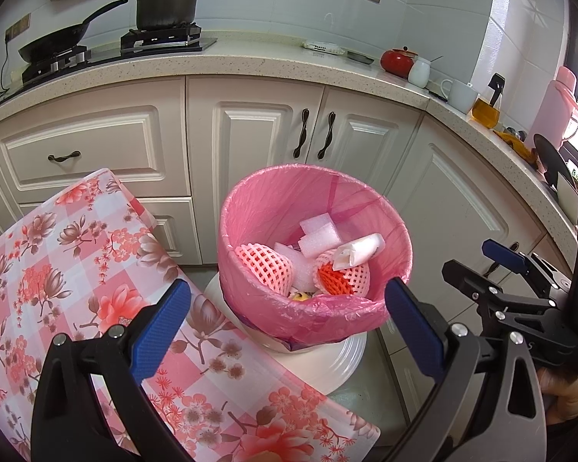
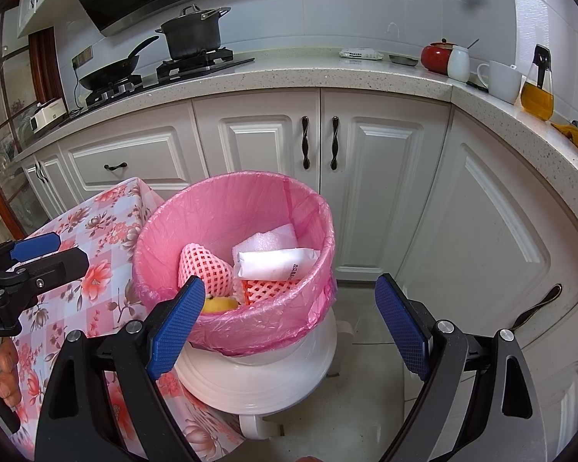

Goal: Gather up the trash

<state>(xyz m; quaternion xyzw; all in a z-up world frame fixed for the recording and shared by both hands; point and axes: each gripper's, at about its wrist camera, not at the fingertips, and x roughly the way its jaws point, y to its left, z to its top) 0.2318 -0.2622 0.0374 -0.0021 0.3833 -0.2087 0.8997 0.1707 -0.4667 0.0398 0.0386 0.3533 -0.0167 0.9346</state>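
"bot.AI" on left gripper [image 2: 34, 256]

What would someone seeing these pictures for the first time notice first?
The pink-lined trash bin stands out at center, on the floor before the white cabinets, holding foam fruit nets, foam pieces and a white packet. Beside it lies a red floral tablecloth. The left gripper and right gripper are both open and empty, facing the bin.

Left gripper [image 1: 287, 315] jaws spread wide, nothing between them. Right gripper [image 2: 289, 323] likewise wide, holding nothing. Both level, side by side, pointing forward and slightly down.
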